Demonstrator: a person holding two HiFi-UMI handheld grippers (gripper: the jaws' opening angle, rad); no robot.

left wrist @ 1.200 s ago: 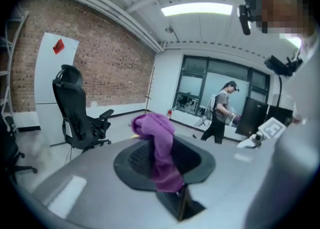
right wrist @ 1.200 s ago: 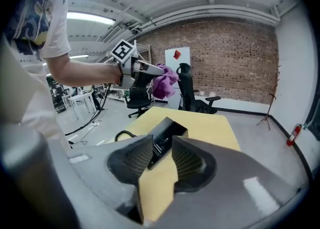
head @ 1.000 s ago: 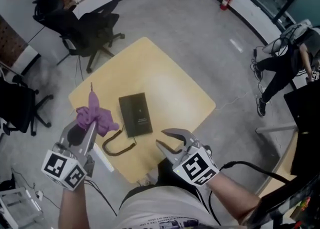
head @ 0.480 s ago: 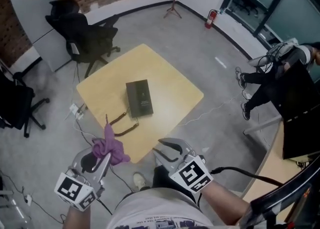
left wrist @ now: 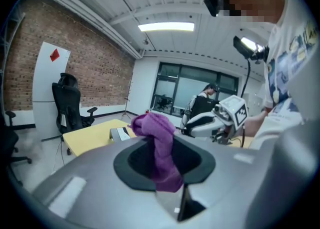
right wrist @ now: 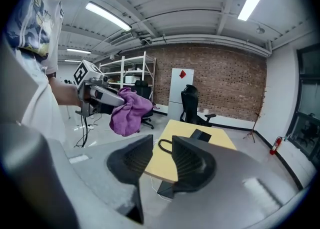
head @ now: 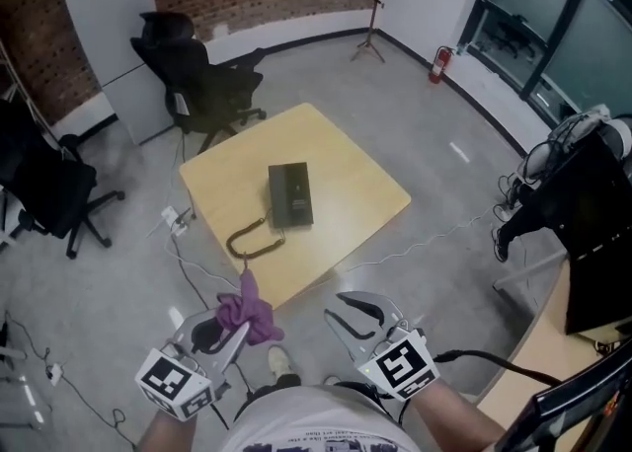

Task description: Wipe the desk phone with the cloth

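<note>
Left claw [head: 235, 330] is clenching the purple cloth [head: 249, 308], which is bunching above its tips, probably so a loose wad is ready for wiping. Right claw [head: 357, 316] is hanging released, jaws moderately apart, gripping nothing. The desk phone [head: 290, 194] is lying on the table [head: 346, 179], well ahead of both claws, its cord [head: 252, 239] trailing toward them.

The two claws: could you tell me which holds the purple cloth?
The left claw, shut on the purple cloth; the right claw is open and empty.
</note>
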